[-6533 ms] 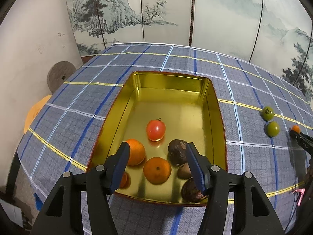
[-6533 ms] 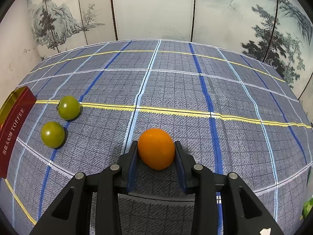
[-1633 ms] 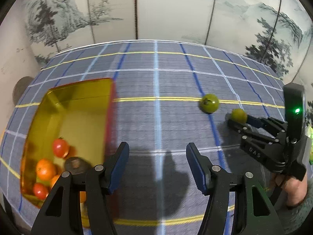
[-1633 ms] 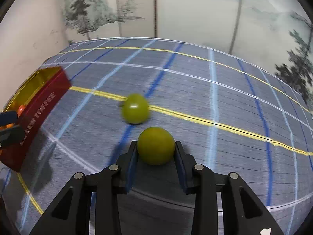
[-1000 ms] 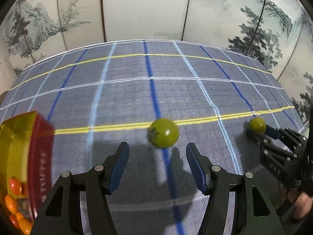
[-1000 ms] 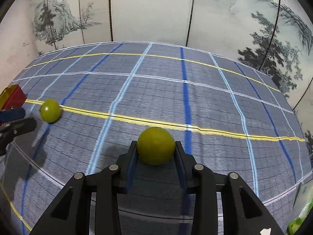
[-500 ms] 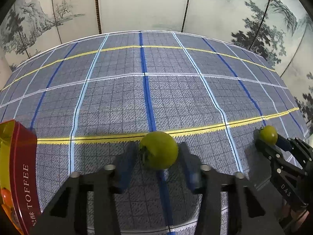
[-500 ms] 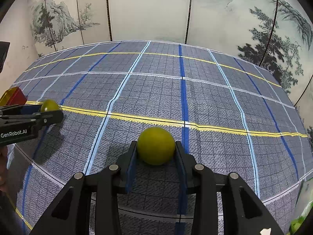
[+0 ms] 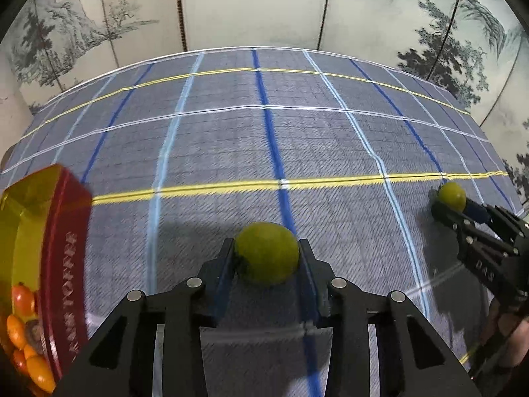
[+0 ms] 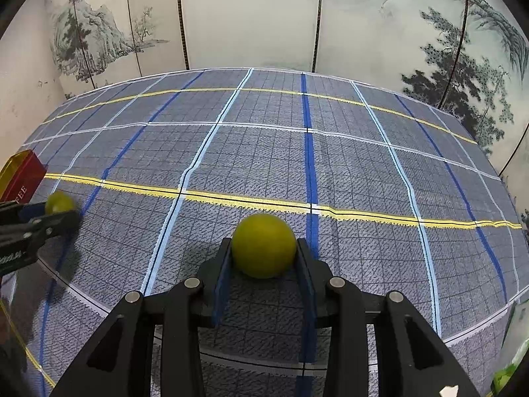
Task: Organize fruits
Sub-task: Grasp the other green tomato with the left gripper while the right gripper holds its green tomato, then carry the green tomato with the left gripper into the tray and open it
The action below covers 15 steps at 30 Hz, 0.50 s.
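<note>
The left gripper [image 9: 267,254] has just been closing and grips 1 green fruit [image 9: 267,252]. The right gripper [image 10: 263,252] clamps the other green fruit [image 10: 263,244]. Lift both gently and carry them to the toffee tin [image 9: 62,231] at lower left.

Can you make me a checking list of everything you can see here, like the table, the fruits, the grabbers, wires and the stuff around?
Surface: table under a blue-grey checked cloth with yellow, white and blue lines.
Job's things: two green fruits, one in the left gripper, the other in the right gripper; red toffee tin with gold inside at the left, holding orange, red and brown fruits.
Clutter: something green and white at the lower right edge, too cut off to name.
Grippers: left gripper has just closed on its green fruit; right gripper shut on its green fruit.
Cables: nothing seen.
Surroundings: folding screen painted with mountains and pines.
</note>
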Motion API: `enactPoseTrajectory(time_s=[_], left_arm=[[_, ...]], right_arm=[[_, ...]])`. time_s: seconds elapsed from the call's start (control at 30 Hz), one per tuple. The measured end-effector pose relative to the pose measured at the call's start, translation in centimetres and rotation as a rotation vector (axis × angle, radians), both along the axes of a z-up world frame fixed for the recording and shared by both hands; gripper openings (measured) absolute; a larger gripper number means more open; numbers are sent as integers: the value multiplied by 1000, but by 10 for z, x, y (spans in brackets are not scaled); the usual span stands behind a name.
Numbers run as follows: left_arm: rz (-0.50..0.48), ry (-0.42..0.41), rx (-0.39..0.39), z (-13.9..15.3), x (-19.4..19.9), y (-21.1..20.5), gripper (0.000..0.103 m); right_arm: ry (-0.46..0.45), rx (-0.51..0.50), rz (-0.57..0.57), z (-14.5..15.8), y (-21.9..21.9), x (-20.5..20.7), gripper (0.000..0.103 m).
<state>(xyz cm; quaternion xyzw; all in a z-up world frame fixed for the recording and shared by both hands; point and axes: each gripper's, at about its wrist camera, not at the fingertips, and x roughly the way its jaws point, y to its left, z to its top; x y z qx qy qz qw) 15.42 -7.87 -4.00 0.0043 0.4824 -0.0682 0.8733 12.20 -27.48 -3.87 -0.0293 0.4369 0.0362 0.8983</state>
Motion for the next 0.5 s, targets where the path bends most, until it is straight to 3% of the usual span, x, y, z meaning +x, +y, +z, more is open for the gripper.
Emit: enactPoseTrajectory(time_s=[0.5], left_arm=[[65, -60, 25, 38, -53, 39, 38]], right_arm=[[-33, -22, -7, 5, 1, -2, 34]])
